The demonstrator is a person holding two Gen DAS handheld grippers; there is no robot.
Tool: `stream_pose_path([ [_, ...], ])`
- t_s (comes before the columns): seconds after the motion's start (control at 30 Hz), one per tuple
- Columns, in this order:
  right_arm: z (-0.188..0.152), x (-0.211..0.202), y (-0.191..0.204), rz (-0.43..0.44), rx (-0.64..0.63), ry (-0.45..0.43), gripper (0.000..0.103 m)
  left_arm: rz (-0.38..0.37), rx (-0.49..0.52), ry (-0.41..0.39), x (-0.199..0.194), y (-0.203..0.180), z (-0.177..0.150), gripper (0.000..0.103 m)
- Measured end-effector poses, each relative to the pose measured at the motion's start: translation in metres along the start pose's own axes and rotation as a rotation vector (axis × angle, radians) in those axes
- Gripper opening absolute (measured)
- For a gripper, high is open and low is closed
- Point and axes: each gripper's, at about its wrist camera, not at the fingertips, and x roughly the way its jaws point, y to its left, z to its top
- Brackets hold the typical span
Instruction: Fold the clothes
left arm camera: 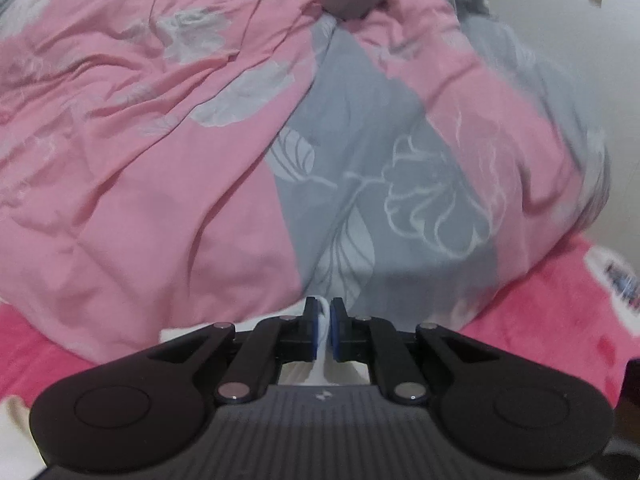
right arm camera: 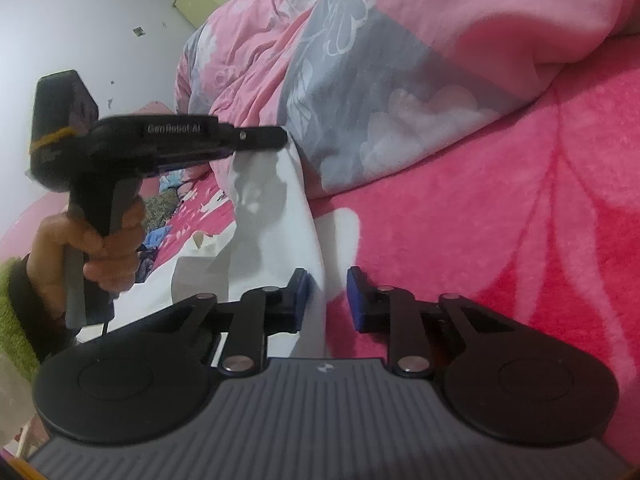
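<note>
Left tool [left arm camera: 325, 330] clamps white cloth [right arm camera: 276, 216]; right tool [right arm camera: 327, 300] agape astride its edge.

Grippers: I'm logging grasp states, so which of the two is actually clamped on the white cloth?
The left gripper: its pads pinch a fold of the white cloth. The right gripper is open, with the cloth's edge lying loose between its pads.

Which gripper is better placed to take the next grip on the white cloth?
Right. The right gripper is open, the white cloth edge between its pads. The left gripper is already shut on it.
</note>
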Motion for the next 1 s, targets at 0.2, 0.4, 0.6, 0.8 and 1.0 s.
stream_pose_path([
  [0.2,0.000,0.000,0.004,-0.030,-0.058,0.032,0.007,-0.028,-0.029,-0.126,0.019,0.014,0.000,0.002],
  [0.4,0.000,-0.002,-0.002,-0.014,-0.025,0.030,0.006,-0.011,-0.049,-0.151,0.005,0.023,0.005,0.015],
  [0.6,0.000,-0.003,-0.006,-0.001,0.000,0.028,0.005,0.071,-0.026,-0.161,-0.094,0.046,0.016,0.037],
  [0.8,0.000,-0.004,-0.011,0.015,0.023,0.026,0.005,0.176,-0.112,-0.156,-0.264,0.070,0.002,0.050],
  [1.0,-0.002,-0.012,-0.018,0.057,0.073,-0.015,0.009,0.217,-0.266,-0.155,-0.381,0.104,-0.067,0.060],
])
